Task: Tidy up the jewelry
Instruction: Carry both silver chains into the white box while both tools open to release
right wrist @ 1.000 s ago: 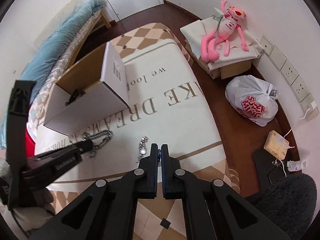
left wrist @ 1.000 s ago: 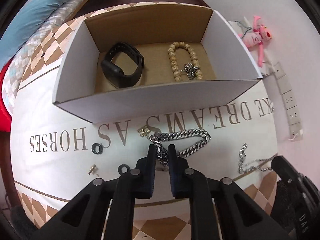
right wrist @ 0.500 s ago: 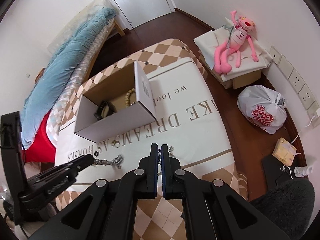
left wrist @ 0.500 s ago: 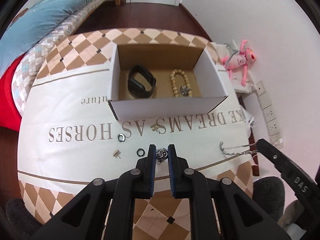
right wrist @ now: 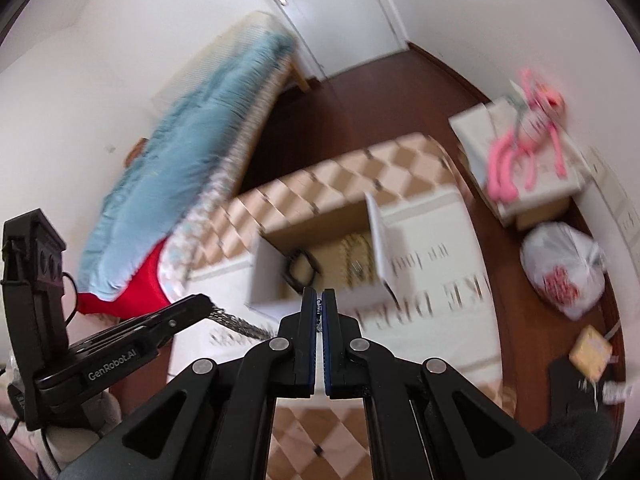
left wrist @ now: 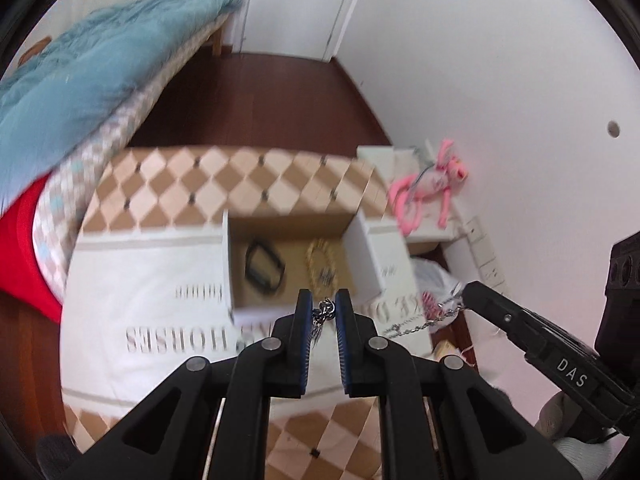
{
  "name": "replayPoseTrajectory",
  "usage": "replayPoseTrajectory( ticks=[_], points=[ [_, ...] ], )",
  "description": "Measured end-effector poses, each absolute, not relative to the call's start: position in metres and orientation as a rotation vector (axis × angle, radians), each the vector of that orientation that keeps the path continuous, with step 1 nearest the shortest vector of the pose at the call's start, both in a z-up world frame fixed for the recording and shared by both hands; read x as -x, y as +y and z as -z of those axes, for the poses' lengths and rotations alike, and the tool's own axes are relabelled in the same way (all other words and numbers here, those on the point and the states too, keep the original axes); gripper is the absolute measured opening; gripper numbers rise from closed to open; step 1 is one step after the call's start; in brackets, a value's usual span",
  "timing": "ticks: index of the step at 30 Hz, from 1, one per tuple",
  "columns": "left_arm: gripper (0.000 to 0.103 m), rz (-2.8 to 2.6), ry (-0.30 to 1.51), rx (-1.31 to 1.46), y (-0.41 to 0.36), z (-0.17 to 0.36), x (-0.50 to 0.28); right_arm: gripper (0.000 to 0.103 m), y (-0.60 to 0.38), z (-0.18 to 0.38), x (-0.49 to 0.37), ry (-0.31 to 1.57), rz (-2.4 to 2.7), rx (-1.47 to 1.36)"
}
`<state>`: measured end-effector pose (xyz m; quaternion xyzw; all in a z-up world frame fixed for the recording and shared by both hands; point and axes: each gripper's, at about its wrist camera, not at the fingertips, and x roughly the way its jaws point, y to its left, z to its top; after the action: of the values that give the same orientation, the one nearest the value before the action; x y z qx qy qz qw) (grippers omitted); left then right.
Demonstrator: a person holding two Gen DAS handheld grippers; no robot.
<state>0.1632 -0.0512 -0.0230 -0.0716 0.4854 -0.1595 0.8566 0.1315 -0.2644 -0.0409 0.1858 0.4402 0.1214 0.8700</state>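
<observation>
My left gripper (left wrist: 323, 300) is shut on a thick silver chain (left wrist: 320, 316), which dangles between its pads above the table. In the right wrist view the same chain (right wrist: 236, 322) hangs from the left gripper (right wrist: 204, 304). The right gripper (right wrist: 319, 298) is shut on a thin silver chain (left wrist: 420, 325), which trails from its tip (left wrist: 472, 292) in the left wrist view. Beyond both grippers stands an open cardboard box (left wrist: 360, 256) holding a black watch band (left wrist: 264, 268) and a wooden bead bracelet (left wrist: 322, 264). Both views are motion-blurred.
The table wears a white cloth (left wrist: 140, 292) with printed letters and a checked border. A bed with a teal blanket (left wrist: 80, 80) lies to the left. A pink plush toy (left wrist: 428, 188) and a white plastic bag (right wrist: 564, 272) sit to the right by the wall.
Both grippers have risen well above the table, each carrying its chain up with it. The box and table now look smaller and farther off.
</observation>
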Motion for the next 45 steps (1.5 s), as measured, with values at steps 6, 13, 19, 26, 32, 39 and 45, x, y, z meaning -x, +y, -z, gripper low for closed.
replayPoseTrajectory(
  ticks=[6, 13, 19, 26, 32, 39, 45],
  points=[
    [0.009, 0.317, 1.005, 0.108, -0.054, 0.011, -0.218, 0.002, -0.251, 0.019, -0.182, 0.898, -0.251, -0.298],
    [0.009, 0.316, 1.128, 0.1, -0.064, 0.054, -0.285, 0.002, -0.24, 0.058, -0.25, 1.022, -0.216, -0.252],
    [0.009, 0.313, 1.239, 0.117, -0.072, 0.094, -0.318, 0.002, -0.235, 0.099, -0.282, 1.112, -0.17, -0.203],
    [0.014, 0.25, 1.334, 0.134, -0.069, 0.113, -0.325, 0.003, -0.235, 0.126, -0.303, 1.221, -0.168, -0.171],
    [0.076, 0.16, 1.264, 0.07, -0.06, 0.105, -0.317, 0.004, -0.234, 0.135, -0.3, 1.269, -0.156, -0.135],
    [0.099, 0.07, 1.228, 0.001, -0.043, 0.11, -0.297, 0.048, -0.238, 0.137, -0.282, 1.264, -0.121, -0.077],
    [0.103, 0.033, 1.174, -0.008, -0.034, 0.118, -0.269, 0.097, -0.228, 0.139, -0.26, 1.226, -0.052, 0.026]
  ],
)
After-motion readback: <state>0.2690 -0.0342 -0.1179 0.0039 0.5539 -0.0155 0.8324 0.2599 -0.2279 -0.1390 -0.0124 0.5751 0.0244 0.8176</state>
